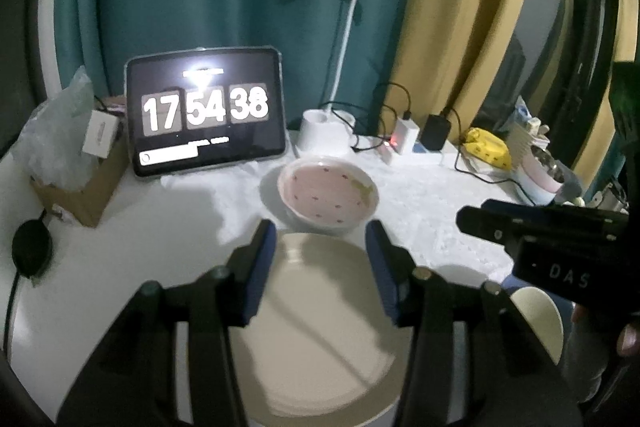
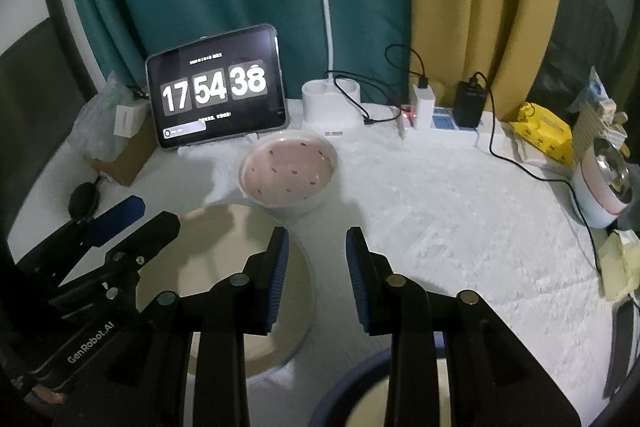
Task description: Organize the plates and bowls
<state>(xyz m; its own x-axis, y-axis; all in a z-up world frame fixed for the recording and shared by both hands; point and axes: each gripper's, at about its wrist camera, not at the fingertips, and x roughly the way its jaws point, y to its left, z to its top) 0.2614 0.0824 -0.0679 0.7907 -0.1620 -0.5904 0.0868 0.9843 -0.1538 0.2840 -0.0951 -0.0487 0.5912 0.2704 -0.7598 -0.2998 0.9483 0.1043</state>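
A beige plate (image 1: 320, 327) lies flat on the white tablecloth, and my left gripper (image 1: 322, 259) hangs over it, open, with the blue pads clear of the plate. The right wrist view shows the same plate (image 2: 224, 267) with the left gripper (image 2: 154, 215) over its left rim. Just behind the plate sits a pink bowl (image 1: 328, 191) with small red spots, also in the right wrist view (image 2: 288, 171). My right gripper (image 2: 318, 267) stands open to the right of the plate, with only tablecloth between its pads. Under it is a blue-rimmed dish (image 2: 360, 391), mostly hidden.
At the back stand a tablet clock (image 1: 206, 111), a white desk lamp (image 2: 330, 107) and a power strip (image 2: 440, 121) with chargers and trailing cables. A cardboard box (image 1: 80, 191) sits at the left. A yellow packet (image 2: 544, 133) and a pink-and-white appliance (image 2: 600, 191) sit at the right.
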